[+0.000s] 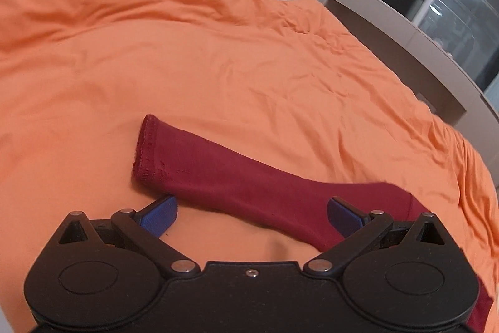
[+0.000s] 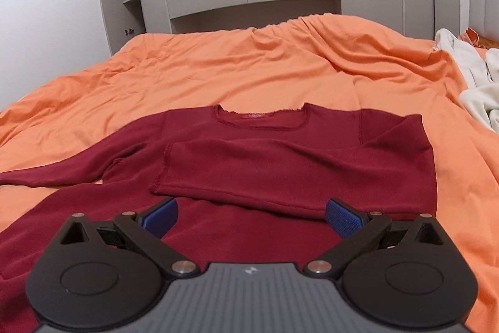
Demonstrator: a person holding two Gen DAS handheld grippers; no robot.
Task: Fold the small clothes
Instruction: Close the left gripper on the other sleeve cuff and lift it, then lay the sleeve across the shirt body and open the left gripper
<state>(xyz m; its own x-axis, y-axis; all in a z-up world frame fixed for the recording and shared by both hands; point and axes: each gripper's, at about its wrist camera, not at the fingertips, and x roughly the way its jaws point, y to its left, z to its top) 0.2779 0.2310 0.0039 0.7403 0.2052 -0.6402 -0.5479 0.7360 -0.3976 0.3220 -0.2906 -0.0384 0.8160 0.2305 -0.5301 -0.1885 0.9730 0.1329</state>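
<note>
Right wrist view gave us whole maroon shirt [image 2: 280, 152] flat on orange bedspread [image 2: 218, 67], 1 sleeve folded across chest, white laundry [image 2: 474, 83] at far right. Left wrist view showed only outstretched sleeve [image 1: 218, 177]. We saw left gripper [image 1: 251, 216] and right gripper [image 2: 251, 216] both released, jaws spread, holding nothing.

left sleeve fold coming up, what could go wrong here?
1. The left tool is open with only one finger near the outstretched sleeve; a shallow pinch might also catch the orange sheet.
2. The right sleeve lies loosely across the shirt; dragging could undo it.
</note>
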